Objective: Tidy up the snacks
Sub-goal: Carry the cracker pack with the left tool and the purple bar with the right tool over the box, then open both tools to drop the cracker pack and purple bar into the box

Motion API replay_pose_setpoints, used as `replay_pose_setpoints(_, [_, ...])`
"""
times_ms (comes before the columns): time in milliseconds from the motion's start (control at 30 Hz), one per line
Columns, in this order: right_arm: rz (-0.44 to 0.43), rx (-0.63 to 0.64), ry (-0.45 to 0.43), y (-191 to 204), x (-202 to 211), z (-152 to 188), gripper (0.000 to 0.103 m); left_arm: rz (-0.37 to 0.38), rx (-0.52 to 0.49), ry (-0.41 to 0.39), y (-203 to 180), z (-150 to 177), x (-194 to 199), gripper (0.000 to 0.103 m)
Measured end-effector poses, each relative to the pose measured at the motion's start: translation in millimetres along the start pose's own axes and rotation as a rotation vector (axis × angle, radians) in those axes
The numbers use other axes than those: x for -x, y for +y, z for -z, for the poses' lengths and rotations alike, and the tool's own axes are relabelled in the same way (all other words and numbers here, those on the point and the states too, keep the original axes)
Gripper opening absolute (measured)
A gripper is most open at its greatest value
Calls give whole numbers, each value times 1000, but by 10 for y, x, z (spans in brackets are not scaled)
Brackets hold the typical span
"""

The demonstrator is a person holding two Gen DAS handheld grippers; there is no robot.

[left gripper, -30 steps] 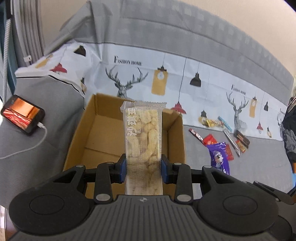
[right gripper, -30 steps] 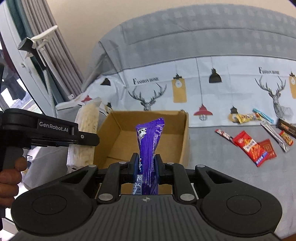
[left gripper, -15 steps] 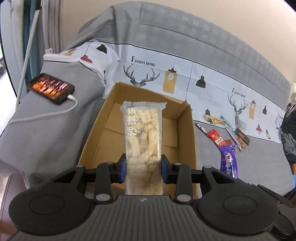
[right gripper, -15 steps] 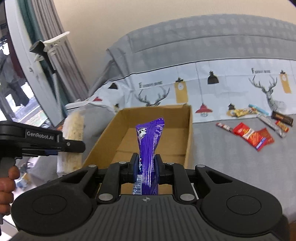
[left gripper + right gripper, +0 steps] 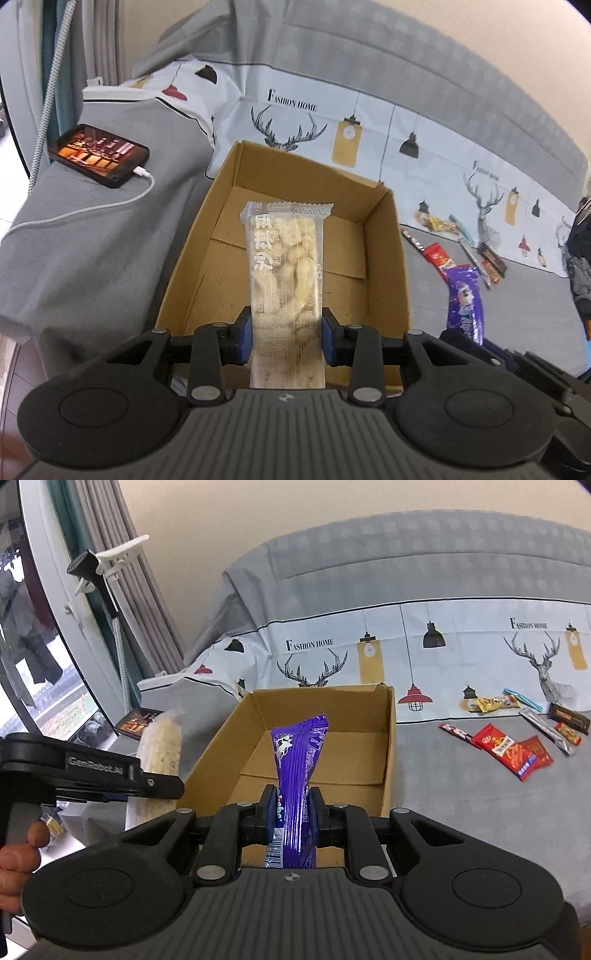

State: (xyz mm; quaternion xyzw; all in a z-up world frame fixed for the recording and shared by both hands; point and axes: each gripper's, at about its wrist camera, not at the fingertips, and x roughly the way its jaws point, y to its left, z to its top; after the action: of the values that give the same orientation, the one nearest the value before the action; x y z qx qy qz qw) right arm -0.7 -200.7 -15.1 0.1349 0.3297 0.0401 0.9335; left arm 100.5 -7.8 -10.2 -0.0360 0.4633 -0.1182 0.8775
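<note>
Snacks stick up from both claws: your left claw [image 5: 287, 328] pinches the clear rice-cake pack [image 5: 286, 273], your right claw [image 5: 292, 812] the purple wrapper [image 5: 297, 760], ready over the brown cardboard box [image 5: 388, 746].

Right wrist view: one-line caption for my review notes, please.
Right gripper clamps a purple snack packet above the empty cardboard box; left gripper alongside holds a pale snack bar.

Cardboard box [image 5: 384, 258] on bed; phone [image 5: 99, 155] to its left; loose snack packets [image 5: 513, 734] to its right, well apart
</note>
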Motion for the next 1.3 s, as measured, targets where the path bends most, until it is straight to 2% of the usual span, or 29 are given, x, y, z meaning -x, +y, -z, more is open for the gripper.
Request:
replay_pose_setpoints(433, [34, 16, 117, -96, -945, -139, 19, -12, -40, 103, 53, -282, -929, 40])
replay_pose_setpoints(633, [54, 7, 155, -161, -1222, -117, 19, -30, -78, 98, 41, -335, -1118, 40])
replay_pose_setpoints(1000, [69, 6, 173, -204, -1483, -128, 19, -42, -94, 137, 26, -380, -1467, 40])
replay_pose_setpoints(1200, [82, -1, 166, -250, -1558, -156, 19, -69, -141, 92, -8, -398, -1487, 41])
replay_pose_setpoints(1233, [84, -6, 163, -259, -1572, -164, 19, -67, -141, 87, 0, -405, -1492, 44])
replay_pose_setpoints(1267, [86, -11, 158, -269, -1586, -174, 20, -64, -138, 86, 8, -413, -1494, 65])
replay_pose_setpoints(1300, [91, -17, 152, -280, -1592, -187, 22, -71, -130, 81, 23, -427, -1487, 96])
